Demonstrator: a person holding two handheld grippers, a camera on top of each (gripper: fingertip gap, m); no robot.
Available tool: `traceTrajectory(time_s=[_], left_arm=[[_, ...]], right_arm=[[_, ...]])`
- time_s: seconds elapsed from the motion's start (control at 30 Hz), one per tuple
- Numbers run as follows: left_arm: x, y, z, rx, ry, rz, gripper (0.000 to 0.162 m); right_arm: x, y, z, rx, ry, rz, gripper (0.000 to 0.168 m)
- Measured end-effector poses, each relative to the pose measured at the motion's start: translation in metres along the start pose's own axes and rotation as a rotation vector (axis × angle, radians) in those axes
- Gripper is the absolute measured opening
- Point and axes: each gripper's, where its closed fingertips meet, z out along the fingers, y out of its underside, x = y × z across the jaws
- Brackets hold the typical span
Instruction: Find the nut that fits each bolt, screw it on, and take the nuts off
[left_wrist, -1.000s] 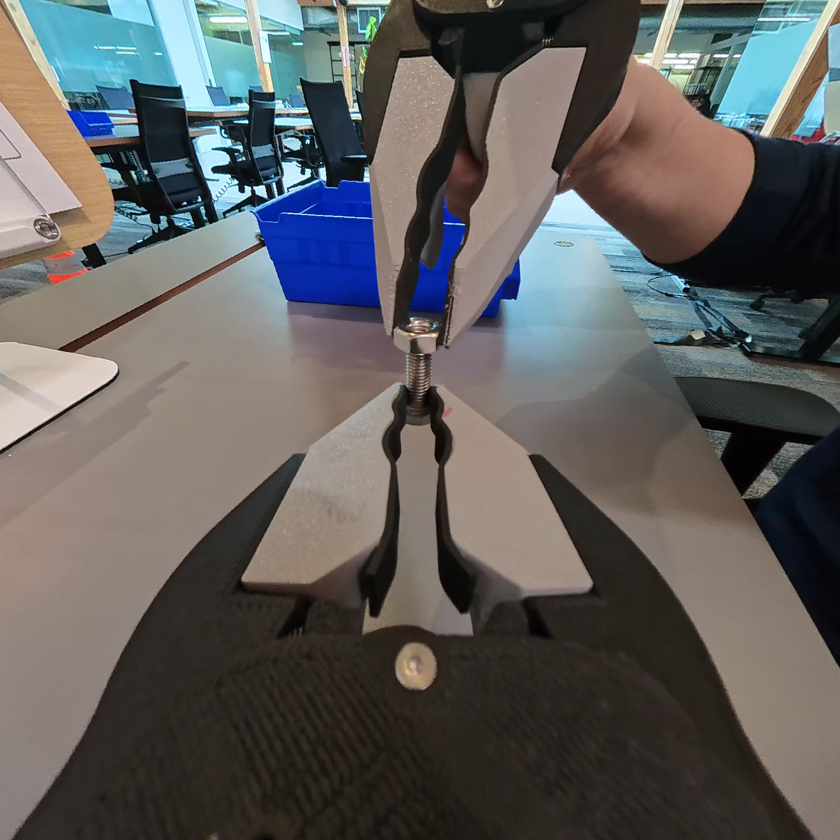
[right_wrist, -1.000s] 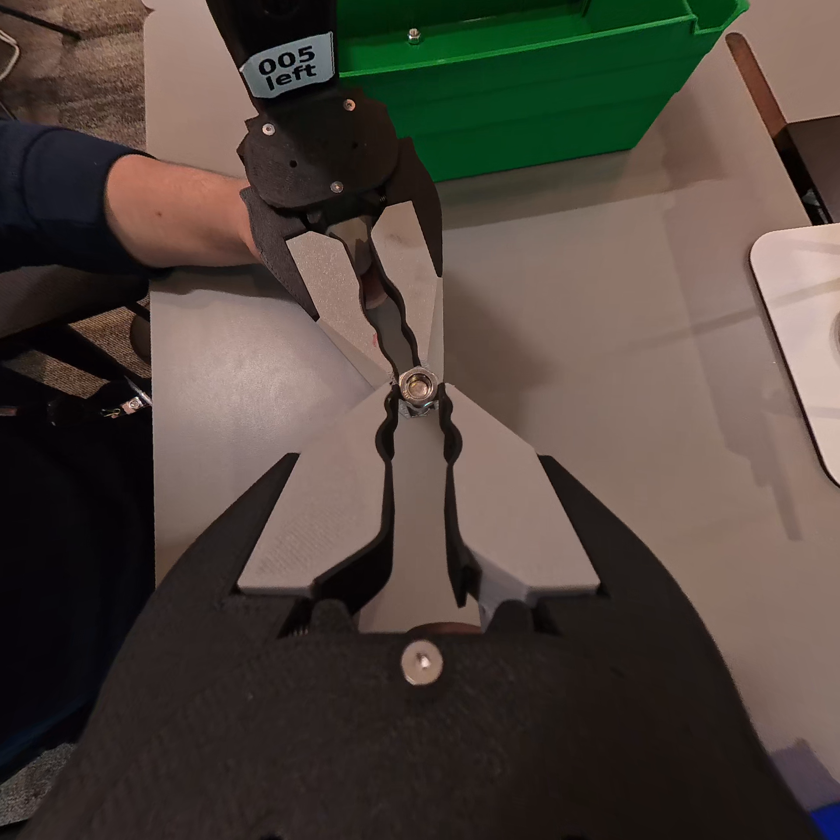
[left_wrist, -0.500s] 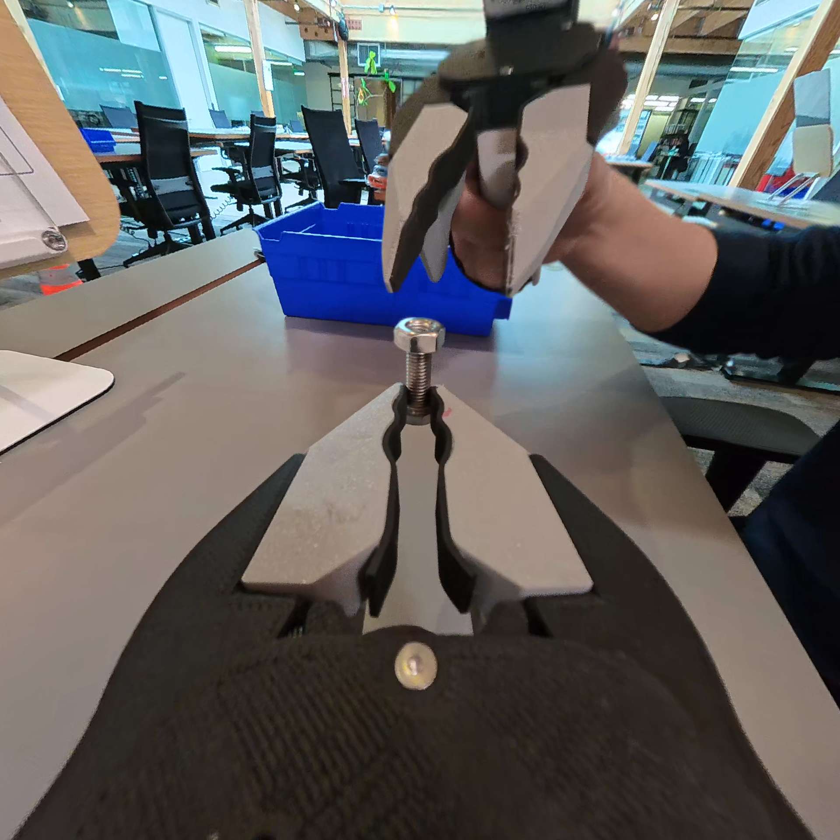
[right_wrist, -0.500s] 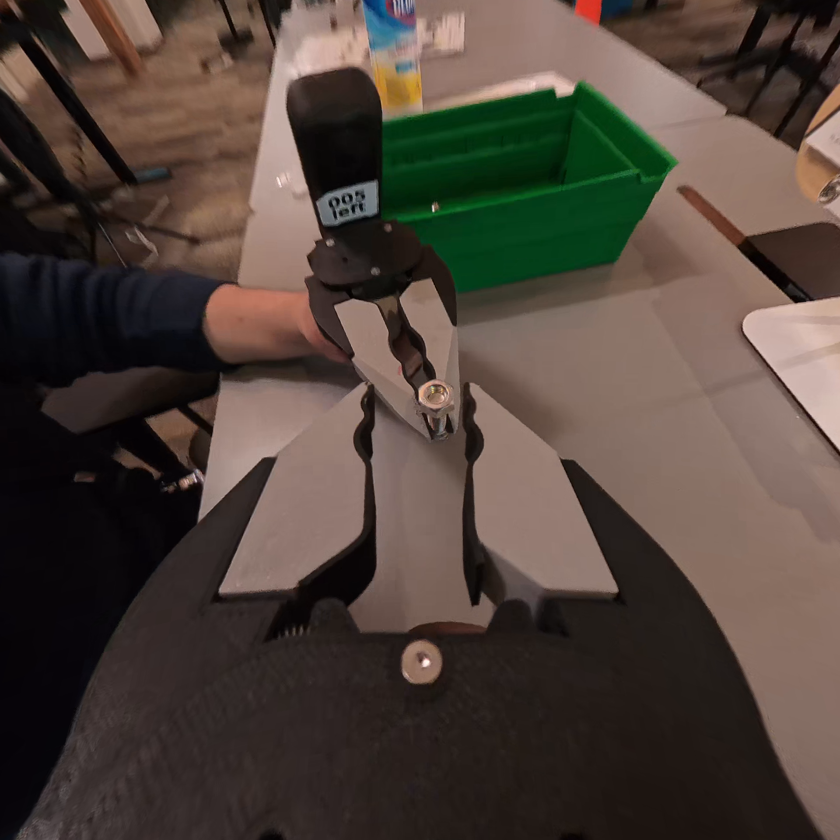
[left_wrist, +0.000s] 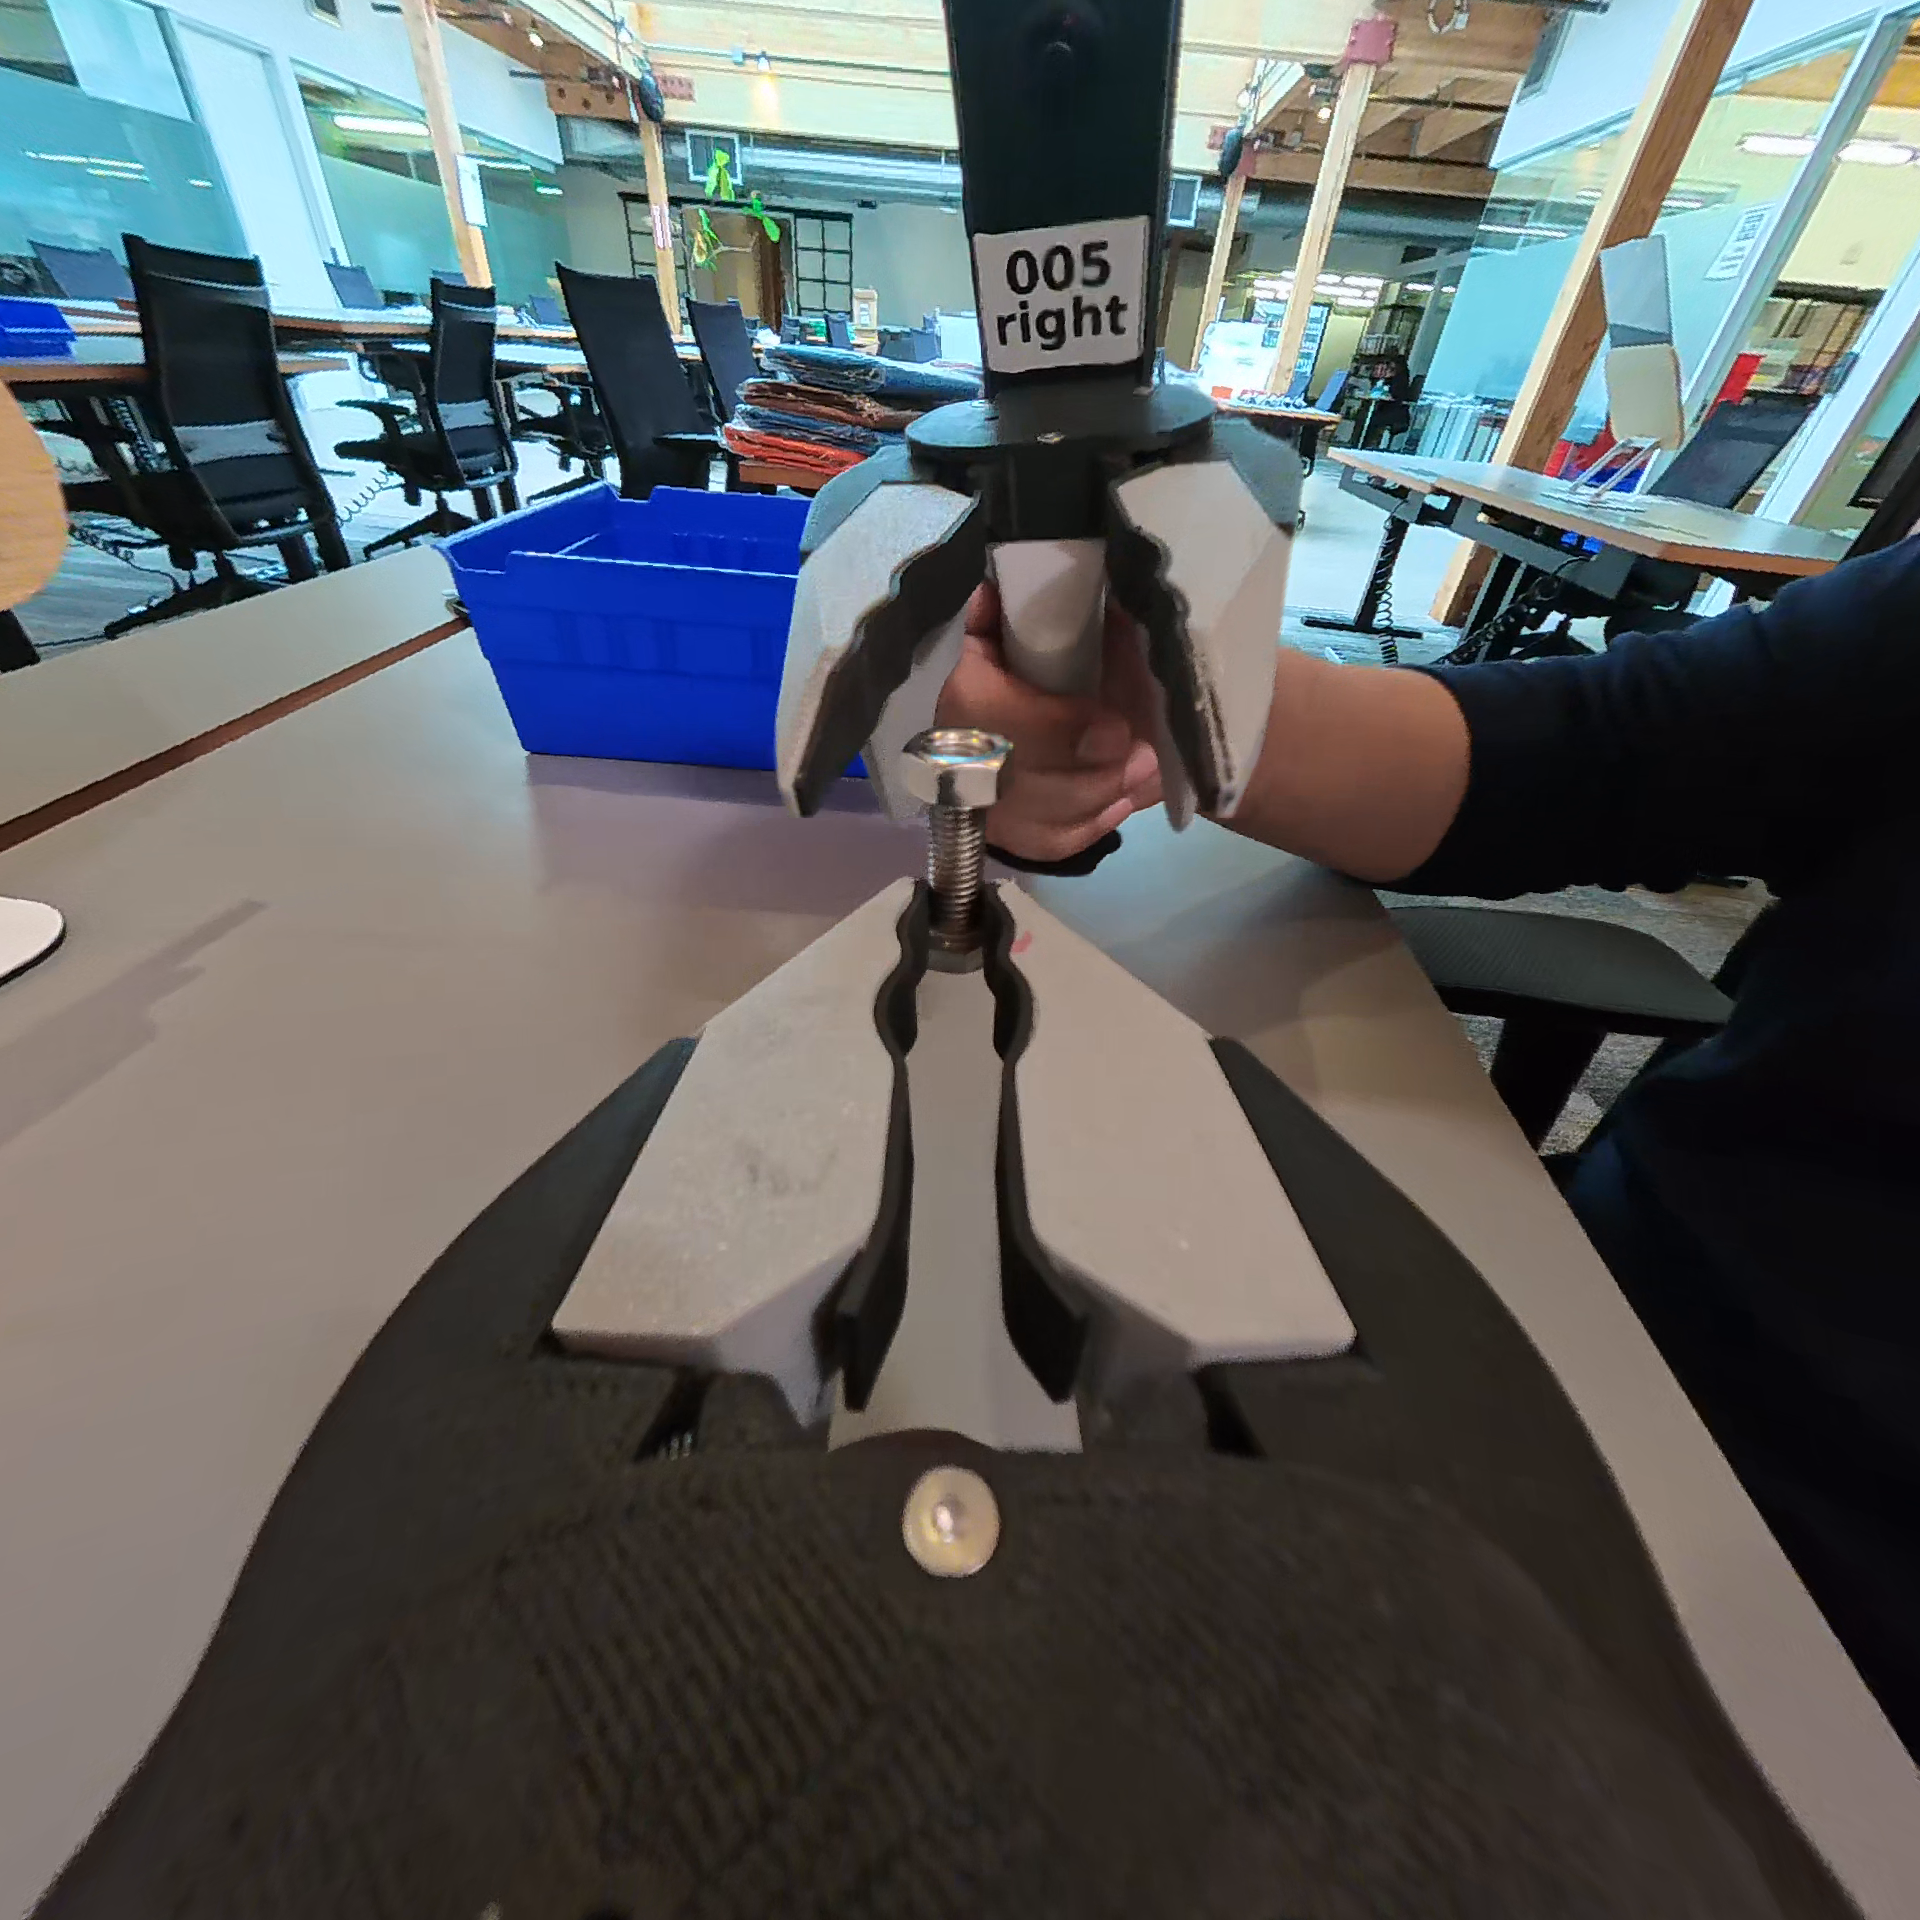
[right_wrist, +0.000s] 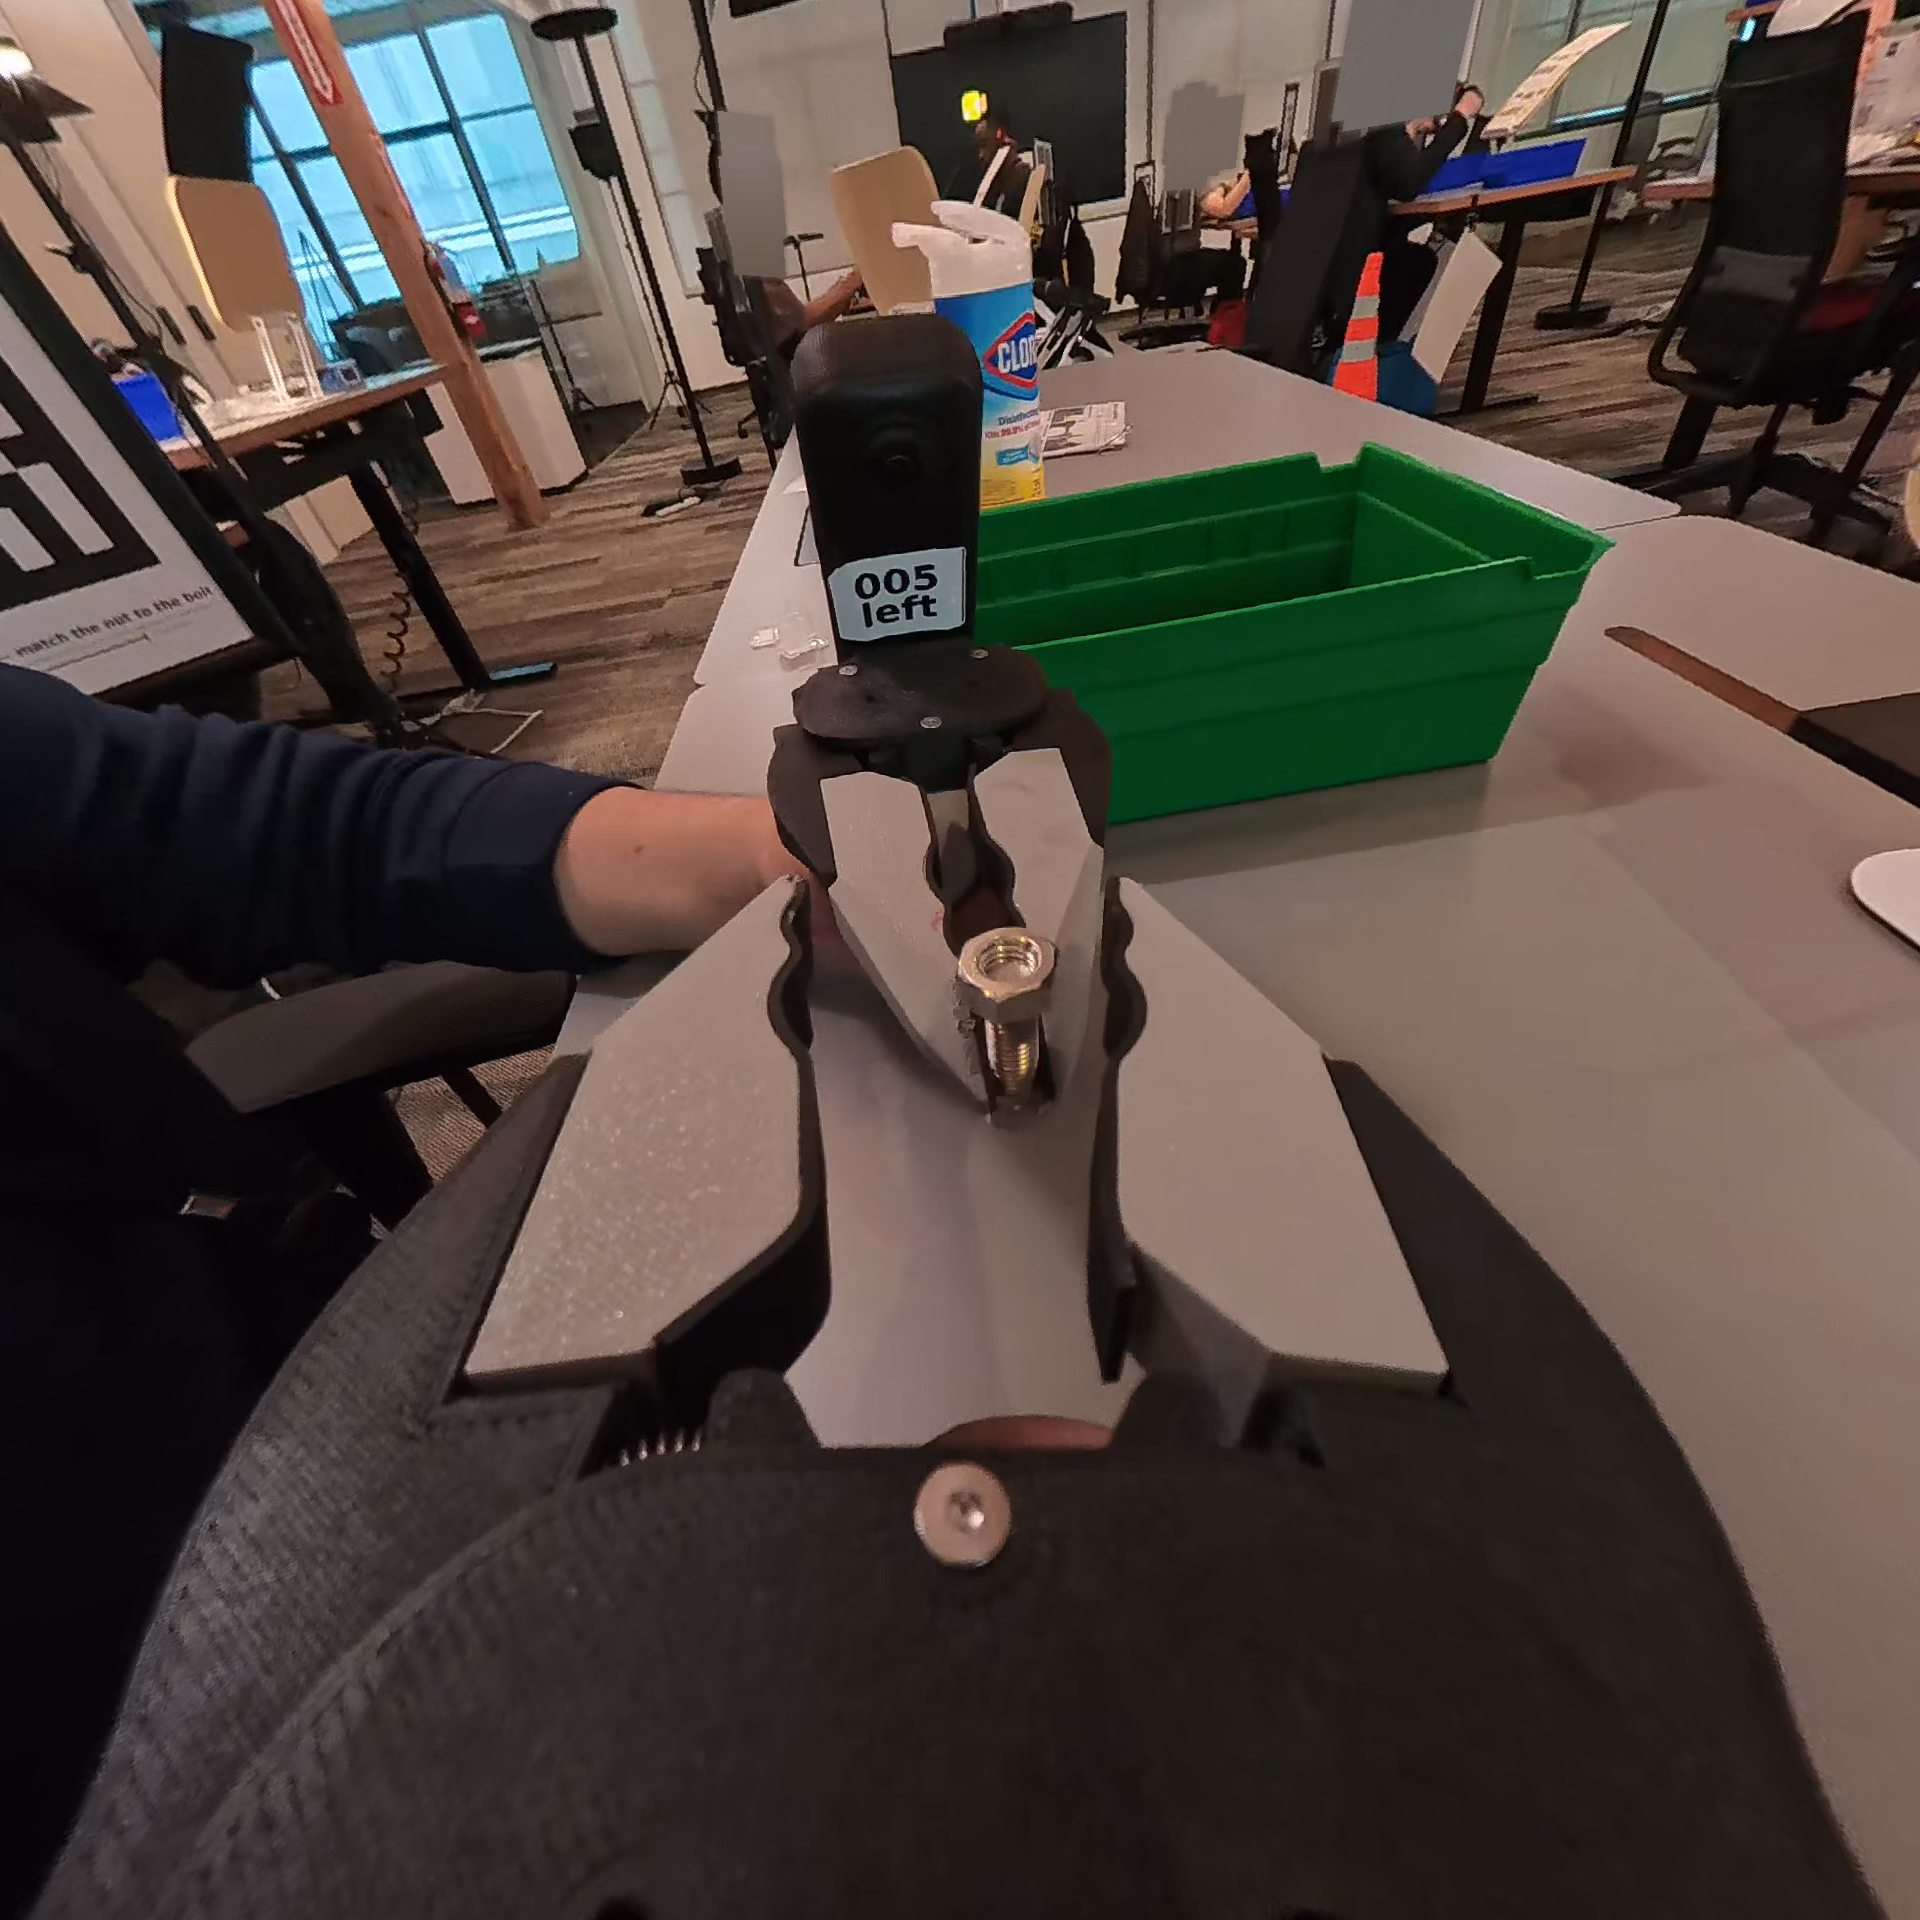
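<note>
Two grippers are seen at frame centre: the left gripper (left_wrist: 954, 940) is clenched on the lower end of an upright bolt (left_wrist: 950, 857), while the right gripper (right_wrist: 954, 914) is spread wide, released, its fingers (left_wrist: 862, 644) apart from the nut (left_wrist: 952, 764) threaded at the bolt's top. Behind, possibly empty, a blue bin (left_wrist: 623, 634) and a green bin (right_wrist: 1299, 644) rest on the grey table (left_wrist: 312, 987)

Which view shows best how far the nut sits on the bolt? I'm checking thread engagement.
The left wrist view: it shows the nut side-on at the top of the upright bolt, bare thread below, the left gripper clamping the base. The right wrist view looks partly down into the nut, foreshortening the thread.
</note>
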Motion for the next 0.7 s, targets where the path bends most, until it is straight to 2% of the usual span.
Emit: traceTrajectory(time_s=[0.2,0.57,0.7], left_arm=[[-0.001,-0.003,-0.001,0.017,-0.006,-0.005,0.007],[-0.006,-0.004,-0.004,0.017,-0.032,-0.02,0.007],[-0.003,-0.002,-0.001,0.009,-0.02,-0.011,0.007]], right_arm=[[-0.004,0.001,0.003,0.011,-0.027,0.001,0.047],[0.004,-0.001,-0.014,0.029,0.048,-0.001,0.047],[0.003,-0.004,-0.007,0.038,0.039,0.008,0.049]])
